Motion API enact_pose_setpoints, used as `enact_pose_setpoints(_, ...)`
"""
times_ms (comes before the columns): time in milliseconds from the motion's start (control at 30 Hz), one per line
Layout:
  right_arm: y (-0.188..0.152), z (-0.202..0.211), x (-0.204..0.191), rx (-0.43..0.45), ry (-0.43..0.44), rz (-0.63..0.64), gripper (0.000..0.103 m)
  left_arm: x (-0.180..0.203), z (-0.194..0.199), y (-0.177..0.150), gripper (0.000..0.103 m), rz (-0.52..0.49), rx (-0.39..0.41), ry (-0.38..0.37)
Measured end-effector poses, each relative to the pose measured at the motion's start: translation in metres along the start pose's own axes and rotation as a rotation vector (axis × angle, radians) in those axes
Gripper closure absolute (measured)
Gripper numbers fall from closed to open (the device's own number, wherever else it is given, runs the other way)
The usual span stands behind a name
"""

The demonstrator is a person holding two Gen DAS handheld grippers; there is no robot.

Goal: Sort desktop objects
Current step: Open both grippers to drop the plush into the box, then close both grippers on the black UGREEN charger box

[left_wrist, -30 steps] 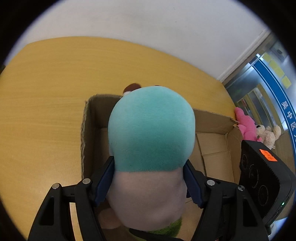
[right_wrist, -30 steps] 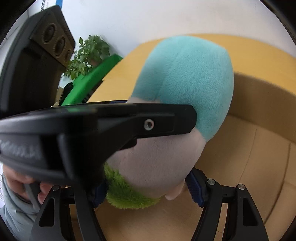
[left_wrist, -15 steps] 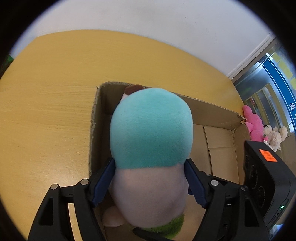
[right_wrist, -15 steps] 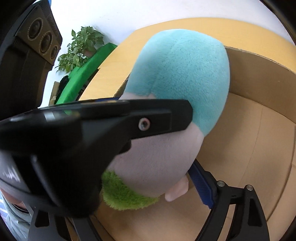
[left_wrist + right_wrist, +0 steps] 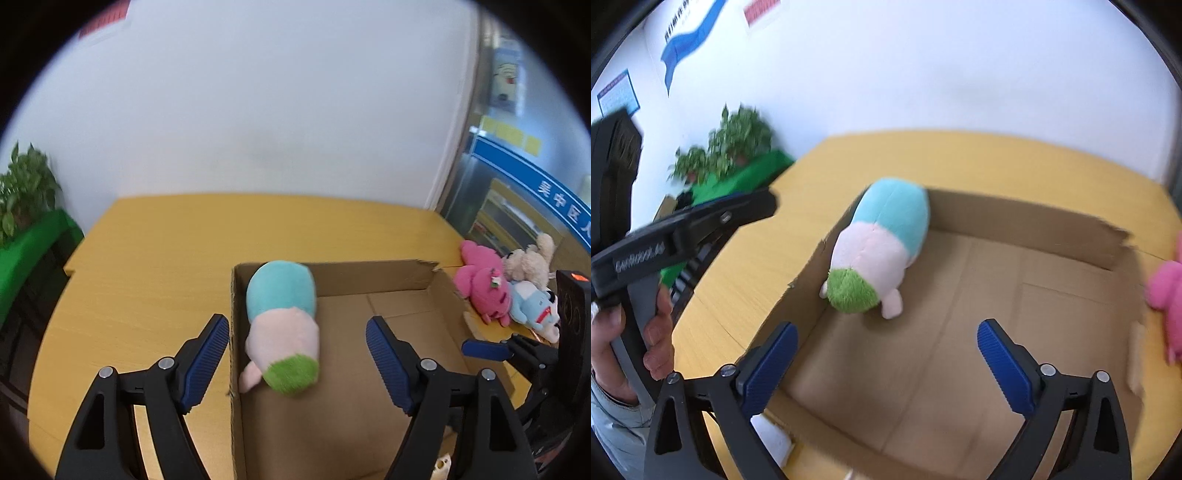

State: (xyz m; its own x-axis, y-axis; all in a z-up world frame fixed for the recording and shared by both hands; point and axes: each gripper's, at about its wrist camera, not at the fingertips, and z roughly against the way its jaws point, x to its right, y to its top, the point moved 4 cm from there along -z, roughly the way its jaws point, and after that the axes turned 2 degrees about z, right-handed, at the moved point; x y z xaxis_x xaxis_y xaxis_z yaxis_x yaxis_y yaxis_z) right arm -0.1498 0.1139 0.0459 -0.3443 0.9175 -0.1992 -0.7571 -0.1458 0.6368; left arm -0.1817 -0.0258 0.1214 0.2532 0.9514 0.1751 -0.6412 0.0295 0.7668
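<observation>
Plush toy (image 5: 282,328) lying in cardboard box (image 5: 406,273) on my desk (image 5: 155,258), both my tongs, left (image 5: 297,363) and right (image 5: 886,363), just opened and released, blue wall sign (image 5: 561,201) lettering partly legible, arm branding (image 5: 639,254) blurred

a potted plant (image 5: 26,192) with green leaves stands at the far left, behind a bright green piece of furniture (image 5: 26,251) beside the table; the right wrist view shows the same plant (image 5: 727,147) against the white wall (image 5: 277,103). a red-and-white notice (image 5: 759,9) and a blue banner (image 5: 689,35) hang high on that wall. at the right edge, a glass door (image 5: 517,206) carries a blue strip with white characters (image 5: 554,188) and yellow notes (image 5: 509,136).
</observation>
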Motion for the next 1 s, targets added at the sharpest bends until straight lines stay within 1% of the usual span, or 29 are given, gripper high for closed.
enact_pose_setpoints(133, -0.051, 0.094, 0.016, 0.09, -0.047, -0.016, 0.001, 0.038, 0.055, -0.023, 0.024, -0.038, 0.094, 0.001)
enact_pose_setpoints(233, -0.085, 0.136, 0.017, 0.14, -0.098, -0.034, 0.0, 0.061, 0.084, -0.047, 0.023, -0.078, 0.138, -0.012)
enact_pose_setpoints(267, -0.095, 0.151, 0.022, 0.142, -0.112, -0.041, 0.001, 0.07, 0.086, -0.056, 0.023, -0.094, 0.142, -0.015)
enact_pose_setpoints(333, -0.115, 0.164, 0.023, 0.126, -0.13, -0.043, 0.001, 0.086, 0.089, -0.072, 0.023, -0.135, 0.141, 0.002)
enact_pose_setpoints(400, -0.127, 0.172, 0.022, 0.137, -0.158, -0.048, 0.001, 0.095, 0.091, -0.085, 0.023, -0.149, 0.134, 0.005)
enact_pose_setpoints(533, -0.148, 0.18, 0.021, 0.141, -0.164, -0.05, 0.001, 0.102, 0.097, -0.101, 0.023, -0.096, 0.116, -0.035)
enact_pose_setpoints(633, -0.152, 0.175, 0.021, 0.145, -0.158, -0.057, 0.001, 0.106, 0.099, -0.108, 0.023, -0.101, 0.109, -0.033)
enact_pose_setpoints(733, -0.152, 0.177, 0.022, 0.162, -0.15, -0.06, 0.001, 0.11, 0.1, -0.113, 0.023, -0.122, 0.109, -0.006)
enact_pose_setpoints(800, -0.15, 0.178, 0.023, 0.171, -0.142, -0.066, 0.001, 0.112, 0.1, -0.116, 0.023, -0.121, 0.109, -0.025)
enact_pose_setpoints(900, -0.149, 0.177, 0.022, 0.176, -0.137, -0.061, 0.001, 0.111, 0.097, -0.118, 0.023, -0.099, 0.109, -0.031)
enact_pose_setpoints(1000, -0.152, 0.174, 0.025, 0.156, -0.134, -0.058, 0.001, 0.111, 0.092, -0.121, 0.023, -0.087, 0.092, -0.043)
